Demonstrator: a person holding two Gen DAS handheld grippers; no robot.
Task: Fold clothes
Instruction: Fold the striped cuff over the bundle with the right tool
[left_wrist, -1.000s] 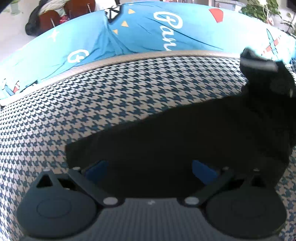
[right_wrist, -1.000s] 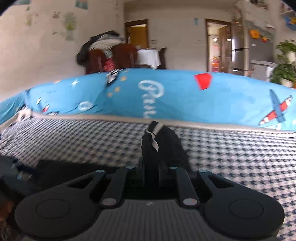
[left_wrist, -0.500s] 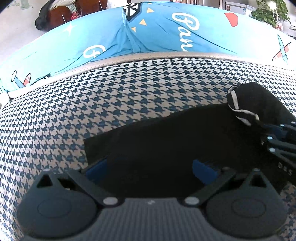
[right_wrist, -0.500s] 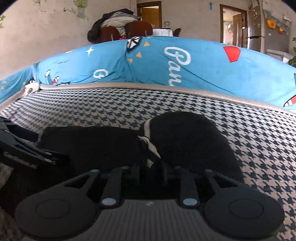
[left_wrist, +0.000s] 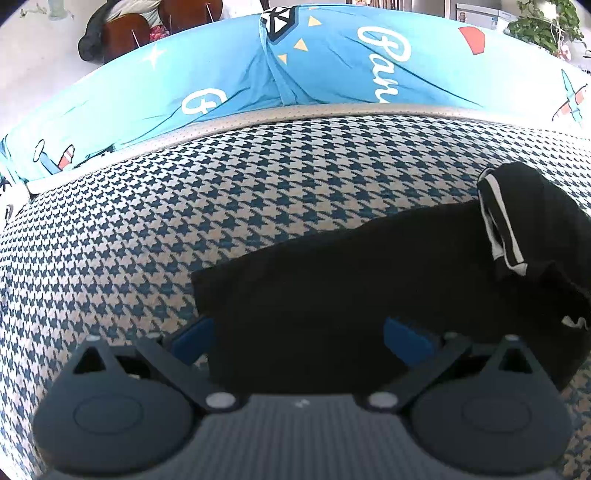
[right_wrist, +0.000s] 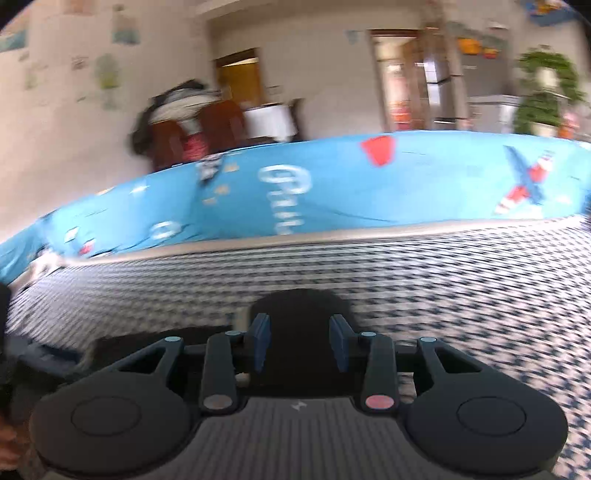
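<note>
Lying flat on the houndstooth bed (left_wrist: 229, 206): black garment (left_wrist: 351, 295), striped end (left_wrist: 498, 229) doubled over at 2 o'clock. Left gripper (left_wrist: 299, 332) spread astride its near edge; right gripper (right_wrist: 299, 341) parted, empty (view blurred). Mid-fold, seemingly; next fold needs both edges pinched.

Black garment (left_wrist: 351, 295) with white stripes at its right end, on blue-and-white houndstooth bedding (left_wrist: 184, 206); far behind, a bright turquoise sheet (left_wrist: 332, 66), white lettering, red shapes.

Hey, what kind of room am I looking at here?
Probably a living room at home: a houndstooth couch seat with a blue cartoon cover, houseplants, and a fridge by a doorway.
</note>
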